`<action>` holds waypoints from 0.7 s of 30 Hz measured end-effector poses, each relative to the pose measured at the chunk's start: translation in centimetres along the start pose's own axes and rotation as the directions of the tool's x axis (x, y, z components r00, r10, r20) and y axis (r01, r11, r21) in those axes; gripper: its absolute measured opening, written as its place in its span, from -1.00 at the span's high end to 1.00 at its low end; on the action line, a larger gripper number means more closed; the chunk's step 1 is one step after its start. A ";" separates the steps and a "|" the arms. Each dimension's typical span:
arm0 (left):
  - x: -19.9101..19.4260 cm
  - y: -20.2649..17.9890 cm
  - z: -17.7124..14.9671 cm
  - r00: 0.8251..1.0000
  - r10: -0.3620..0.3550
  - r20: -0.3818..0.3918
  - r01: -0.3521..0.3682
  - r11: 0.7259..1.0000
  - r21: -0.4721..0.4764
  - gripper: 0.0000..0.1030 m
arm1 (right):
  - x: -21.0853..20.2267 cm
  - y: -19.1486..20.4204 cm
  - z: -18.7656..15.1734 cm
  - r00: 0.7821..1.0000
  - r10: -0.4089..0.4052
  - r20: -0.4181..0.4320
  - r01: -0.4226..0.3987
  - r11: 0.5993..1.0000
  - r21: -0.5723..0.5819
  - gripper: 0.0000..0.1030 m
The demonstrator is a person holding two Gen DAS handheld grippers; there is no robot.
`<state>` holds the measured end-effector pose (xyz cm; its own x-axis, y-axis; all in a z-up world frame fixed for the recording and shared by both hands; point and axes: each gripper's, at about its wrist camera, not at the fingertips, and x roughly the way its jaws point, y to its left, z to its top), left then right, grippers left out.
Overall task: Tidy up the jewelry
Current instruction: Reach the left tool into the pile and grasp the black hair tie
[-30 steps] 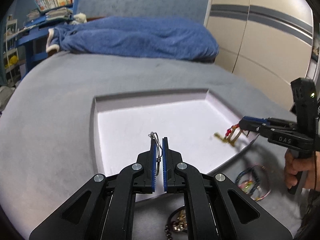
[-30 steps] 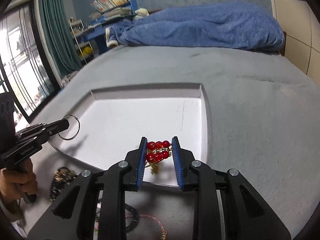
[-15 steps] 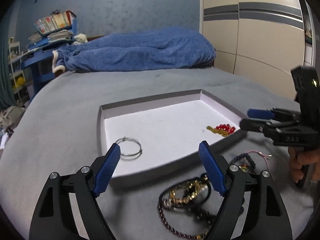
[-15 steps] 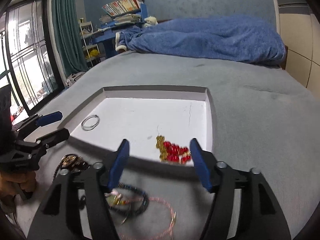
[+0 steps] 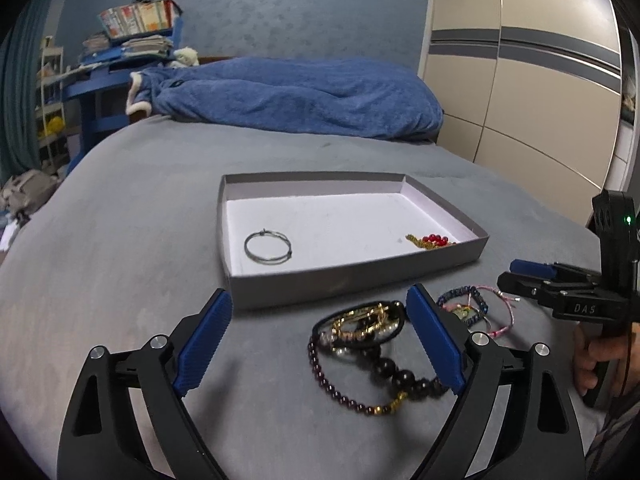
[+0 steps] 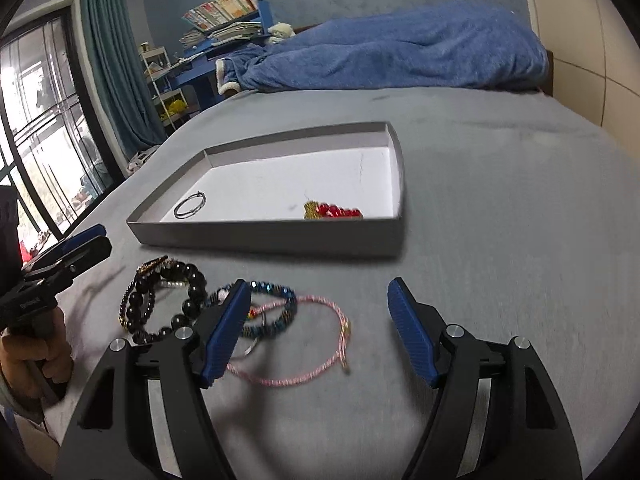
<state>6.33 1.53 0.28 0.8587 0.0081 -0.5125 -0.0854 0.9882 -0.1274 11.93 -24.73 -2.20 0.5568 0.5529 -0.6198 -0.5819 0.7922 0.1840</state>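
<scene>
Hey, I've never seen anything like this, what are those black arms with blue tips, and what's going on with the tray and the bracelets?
Those are not robot arms. A person holds a hand tool in each hand, each with two blue-padded fingers and a wide-angle camera looking along them. One picture comes from the left gripper, the other from the right gripper; each view also catches the other tool at its edge. Both are open and hold nothing. They hover over a grey bed cover. On it sits a shallow grey tray containing a thin wire ring and a red-beaded piece. In front of the tray, outside it, lie dark beaded bracelets, a blue beaded bracelet and a pink cord bracelet.
</scene>
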 end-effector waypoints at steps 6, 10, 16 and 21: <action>0.1 0.1 -0.2 1.000 -0.003 -0.014 0.003 1.000 -0.015 -0.73 | -0.4 0.2 -0.6 1.000 -0.020 -0.008 0.020 1.000 0.009 -0.37; 0.1 0.2 -0.2 1.000 -0.011 -0.011 0.011 1.000 -0.018 -0.73 | -0.5 0.0 -0.7 1.000 -0.027 -0.010 0.027 1.000 0.015 -0.37; 0.4 0.0 -0.3 1.000 -0.025 -0.016 0.025 1.000 -0.008 -0.73 | -0.1 0.1 -0.7 0.999 -0.031 -0.035 0.032 0.999 0.009 -0.37; 0.6 -0.3 -0.4 0.999 -0.027 -0.023 0.027 1.000 0.005 -0.73 | 0.3 0.2 -0.7 0.998 -0.038 -0.054 0.039 0.999 0.003 -0.20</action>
<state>6.67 1.15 -0.30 0.8487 -0.0221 -0.5283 -0.0598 0.9887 -0.1373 11.60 -24.59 -2.87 0.5460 0.5073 -0.6667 -0.5582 0.8137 0.1621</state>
